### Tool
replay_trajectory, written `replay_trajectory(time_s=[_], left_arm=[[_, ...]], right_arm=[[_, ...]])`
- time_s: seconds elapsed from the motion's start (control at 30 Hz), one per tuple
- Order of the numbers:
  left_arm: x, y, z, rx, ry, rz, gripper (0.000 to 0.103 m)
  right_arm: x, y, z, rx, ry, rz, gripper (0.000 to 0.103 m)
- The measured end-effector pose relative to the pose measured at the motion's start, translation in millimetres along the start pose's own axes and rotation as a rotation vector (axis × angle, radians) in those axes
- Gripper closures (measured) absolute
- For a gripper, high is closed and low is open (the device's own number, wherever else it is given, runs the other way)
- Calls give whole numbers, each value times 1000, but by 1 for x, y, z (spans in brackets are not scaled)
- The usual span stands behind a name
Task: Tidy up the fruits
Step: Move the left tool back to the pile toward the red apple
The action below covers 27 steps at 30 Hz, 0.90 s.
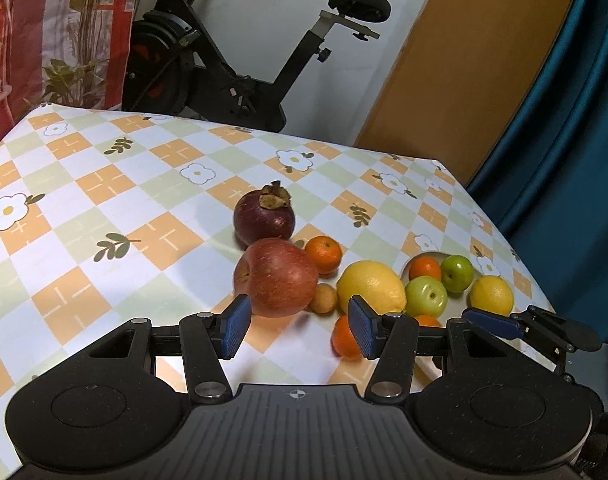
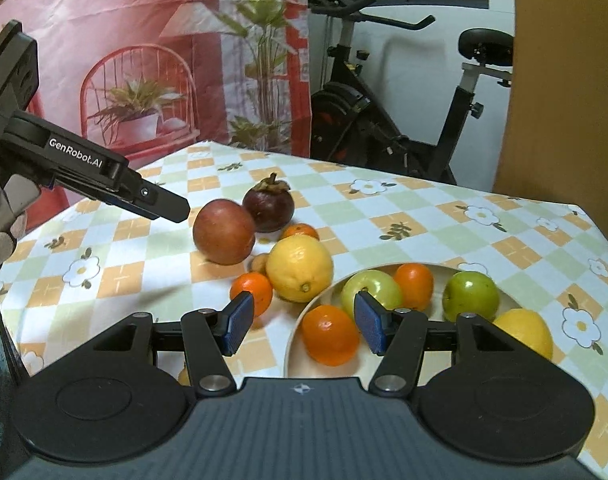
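1. now both grippers hang over the table [image 1: 104,184] with nothing in them. the left gripper [image 1: 298,326] has its jaws partly apart, and so does the right gripper [image 2: 304,326].
2. some fruit is already in the bowl [image 2: 292,344]. the red apple [image 1: 276,278], big lemon [image 1: 371,287] and dark round fruit [image 1: 264,216] sit beside it.
3. i think the apple is next. the jaws look too narrow, so open wider first.
4. the left gripper's side reads "genrobot.ai" [image 2: 75,153].

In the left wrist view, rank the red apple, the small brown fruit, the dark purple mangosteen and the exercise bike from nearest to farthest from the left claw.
1. Red apple, just beyond the left claw, by its left finger.
2. Small brown fruit, right of the apple; too close to call against it.
3. Dark purple mangosteen, behind the apple.
4. Exercise bike, beyond the table.
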<state>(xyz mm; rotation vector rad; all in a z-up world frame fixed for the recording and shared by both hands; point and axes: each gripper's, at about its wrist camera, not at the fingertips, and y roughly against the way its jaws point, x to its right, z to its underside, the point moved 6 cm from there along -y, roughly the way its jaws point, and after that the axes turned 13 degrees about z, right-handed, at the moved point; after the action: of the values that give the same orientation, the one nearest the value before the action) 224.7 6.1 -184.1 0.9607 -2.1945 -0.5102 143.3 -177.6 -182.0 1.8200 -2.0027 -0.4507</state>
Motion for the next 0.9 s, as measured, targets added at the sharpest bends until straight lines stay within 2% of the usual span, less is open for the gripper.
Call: replay_trajectory(time_s=[0.27, 0.53, 0.63, 0.77, 0.9], left_arm=[[-16, 4, -2, 16, 25, -15, 47], [-31, 8, -29, 65, 55, -32, 47], [-42, 6, -36, 70, 92, -28, 47], [-57, -4, -38, 72, 170, 19, 47], [-67, -13, -33, 71, 230, 52, 46]], right_arm=[[-2, -7, -2, -8, 4, -6, 44], [-15, -24, -22, -7, 25, -51, 44], [-31, -33, -36, 7, 112, -79, 42], [-59, -49, -49, 24, 259, -119, 31], [-83, -70, -52, 18, 384, -144, 31]])
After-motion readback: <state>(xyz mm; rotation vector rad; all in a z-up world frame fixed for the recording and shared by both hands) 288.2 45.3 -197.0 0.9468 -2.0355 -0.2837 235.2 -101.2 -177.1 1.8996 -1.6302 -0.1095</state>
